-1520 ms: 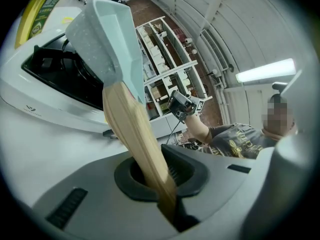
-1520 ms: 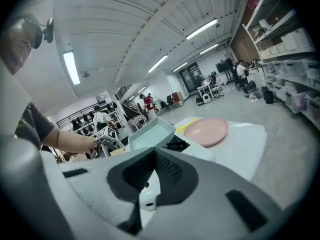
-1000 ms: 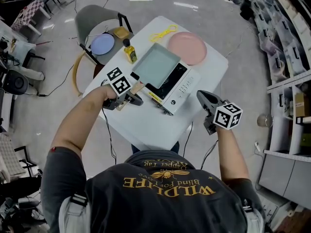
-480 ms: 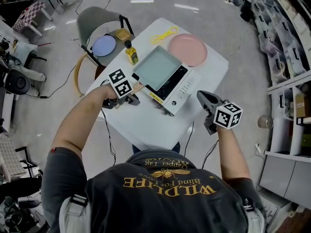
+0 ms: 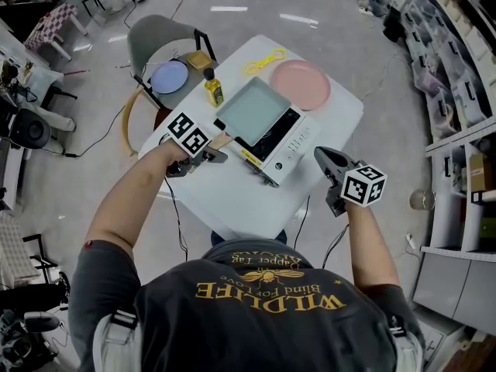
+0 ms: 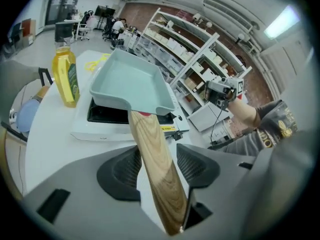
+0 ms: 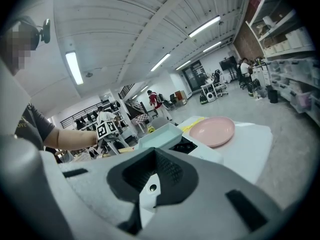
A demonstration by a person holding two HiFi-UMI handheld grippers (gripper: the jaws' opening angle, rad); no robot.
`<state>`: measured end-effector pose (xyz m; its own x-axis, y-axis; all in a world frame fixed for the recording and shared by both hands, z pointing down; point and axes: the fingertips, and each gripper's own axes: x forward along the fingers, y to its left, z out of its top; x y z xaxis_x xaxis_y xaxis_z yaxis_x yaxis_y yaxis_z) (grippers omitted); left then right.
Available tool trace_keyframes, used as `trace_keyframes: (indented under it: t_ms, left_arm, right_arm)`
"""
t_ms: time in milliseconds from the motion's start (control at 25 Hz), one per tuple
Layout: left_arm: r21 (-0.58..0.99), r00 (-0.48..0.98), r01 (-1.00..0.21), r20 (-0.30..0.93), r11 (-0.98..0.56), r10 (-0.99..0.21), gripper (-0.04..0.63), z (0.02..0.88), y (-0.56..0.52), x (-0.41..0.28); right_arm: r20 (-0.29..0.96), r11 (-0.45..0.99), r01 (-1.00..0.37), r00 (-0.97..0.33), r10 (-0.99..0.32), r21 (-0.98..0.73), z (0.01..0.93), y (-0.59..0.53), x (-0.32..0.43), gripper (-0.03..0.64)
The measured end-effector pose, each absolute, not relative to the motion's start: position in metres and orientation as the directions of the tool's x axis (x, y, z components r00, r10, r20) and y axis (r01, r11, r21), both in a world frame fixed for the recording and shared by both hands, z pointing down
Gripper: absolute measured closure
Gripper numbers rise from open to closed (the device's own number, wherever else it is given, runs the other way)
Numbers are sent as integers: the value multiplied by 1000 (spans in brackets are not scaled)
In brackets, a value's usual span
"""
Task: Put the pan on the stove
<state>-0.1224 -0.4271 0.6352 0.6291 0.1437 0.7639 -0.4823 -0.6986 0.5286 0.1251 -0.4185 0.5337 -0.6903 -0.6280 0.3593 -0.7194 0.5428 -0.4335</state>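
Observation:
The pale green square pan (image 5: 252,111) rests on top of the white stove (image 5: 291,142) on the table. Its wooden handle (image 5: 221,140) sticks out toward my left gripper (image 5: 213,156). In the left gripper view the handle (image 6: 155,164) runs between the pads of the left gripper (image 6: 157,166). The jaws are opening, and a gap shows beside the handle. The pan (image 6: 127,81) sits level over the stove (image 6: 100,129). My right gripper (image 5: 322,155) hovers off the table's near right corner, shut and empty. From there it looks across at the pan (image 7: 161,134).
A yellow oil bottle (image 5: 212,90) stands just left of the stove. A pink plate (image 5: 300,84) and a yellow cord (image 5: 262,55) lie at the far side of the table. A chair with a blue plate (image 5: 169,76) is at the far left.
The left gripper's jaws have spread off the wooden handle. The pan stays on the stove. The right gripper has not moved.

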Motion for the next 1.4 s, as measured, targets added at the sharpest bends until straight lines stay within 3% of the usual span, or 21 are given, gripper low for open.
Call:
trace_keyframes:
  t_ms: [320,560,760,880,1160,1400]
  left_arm:
    - [483,676,-593,733,-644,-73,279,616,-444,-147]
    - [421,710,-669,606,-612,-359,278,560,-458,-174]
    - [380,730,-684,345,-623,-590,352,482,-454,-182]
    - [316,723,-685,192,-656,-663,422,437,-440,-177]
    - [226,721,-676,2,-702,-693,598,384,-402,-149]
    - [195,713,-677,-68,-710,-698,598,367,-387,-148]
  right_arm:
    - [347,551,-725,-685,-641,-413,518,-416,127,617]
    - [328,557,-735,-674,-661,-387,496,-411,131,617]
    - [304,572,-740,-669,-678,-353,472,-409,130,617]
    - [283,582,-744,-665,-691,-328,455,-410,128,617]
    - [222,620,-740,-671,-707,-262,417,-407,118,617]
    - [186,665,-714,-699,-690,-218,398,-402,96,617]
